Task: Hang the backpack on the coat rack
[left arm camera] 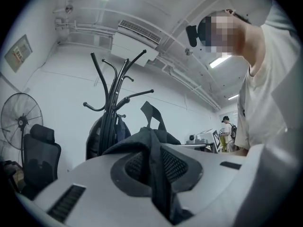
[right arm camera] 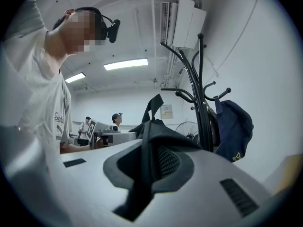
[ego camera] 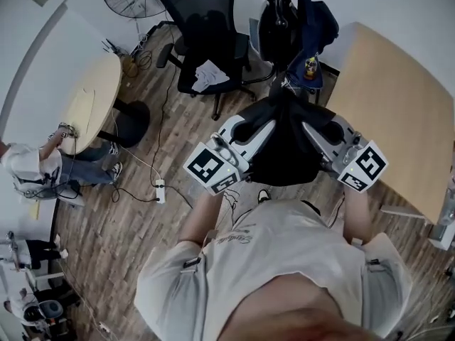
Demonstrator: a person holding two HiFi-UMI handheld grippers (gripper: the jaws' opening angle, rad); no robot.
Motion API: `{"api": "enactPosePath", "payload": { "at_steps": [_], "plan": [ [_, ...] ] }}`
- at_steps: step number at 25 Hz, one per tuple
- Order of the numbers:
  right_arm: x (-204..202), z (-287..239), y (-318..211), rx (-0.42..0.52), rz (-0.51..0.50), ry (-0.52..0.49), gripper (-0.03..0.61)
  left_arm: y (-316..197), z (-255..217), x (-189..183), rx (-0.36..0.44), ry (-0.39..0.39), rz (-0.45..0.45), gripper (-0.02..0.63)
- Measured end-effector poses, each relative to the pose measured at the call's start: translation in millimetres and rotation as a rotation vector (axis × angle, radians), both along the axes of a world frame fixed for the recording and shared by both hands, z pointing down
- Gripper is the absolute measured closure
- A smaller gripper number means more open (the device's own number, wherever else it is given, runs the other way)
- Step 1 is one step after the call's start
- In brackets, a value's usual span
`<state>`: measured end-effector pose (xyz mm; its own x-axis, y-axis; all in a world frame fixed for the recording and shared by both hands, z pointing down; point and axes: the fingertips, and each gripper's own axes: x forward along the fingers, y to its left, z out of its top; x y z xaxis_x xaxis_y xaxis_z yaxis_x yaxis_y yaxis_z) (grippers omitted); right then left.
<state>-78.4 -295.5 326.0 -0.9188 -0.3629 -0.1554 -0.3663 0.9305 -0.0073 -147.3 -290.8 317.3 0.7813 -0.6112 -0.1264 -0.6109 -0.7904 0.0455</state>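
Currently the backpack hangs in the air between both grippers, in front of the person's chest and near the rack. It is not yet on any hook.

Handling (judgement):
- Soft, limp fabric. It drapes and folds over the jaws, so it should sag and swing rather than keep its shape.
- Weight is probably light to moderate. I cannot tell whether it is loaded.
- The cloth looks matte, not slippery. Nothing fragile shows.

Grip:
- The left gripper is nearly closed, its pads pinching a fold of black fabric or strap.
- The right gripper is the same, its jaws parted only by the cloth clamped between them.
- In the head view, each gripper takes one side of the backpack's top.

Where to hold (judgement): the two side pinches suit carrying, because they leave the top loop free. The loop stands upright between the grippers and is the part to go over a hook. If it flops shut, one gripper may need to move closer to it.

Looks: the backpack is black all over, with a rounded body and a webbing loop at the top. Seams and zips are too dark to make out.

Rack: it is black with several curved arms. The upper arms look bare. Lower down it already carries a black bag and a navy bag.
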Motion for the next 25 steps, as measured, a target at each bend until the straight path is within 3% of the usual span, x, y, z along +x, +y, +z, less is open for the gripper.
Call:
{"api": "enactPosePath", "payload": {
  "at_steps": [9,16,25],
  "plan": [
    [-16,-46,-38,0.098,0.121,0.008,0.548,-46,-46,-16,0.082,-0.016,0.122,0.566],
    [-18,-68,-66,0.128,0.169,0.02,0.548,-77,-66,-18,0.086,-0.005,0.12,0.566],
    [-15,-57,-94,0.134,0.225,0.067,0.548,-103,-54,-15,0.074,0.001,0.092,0.566]
  ]
}}
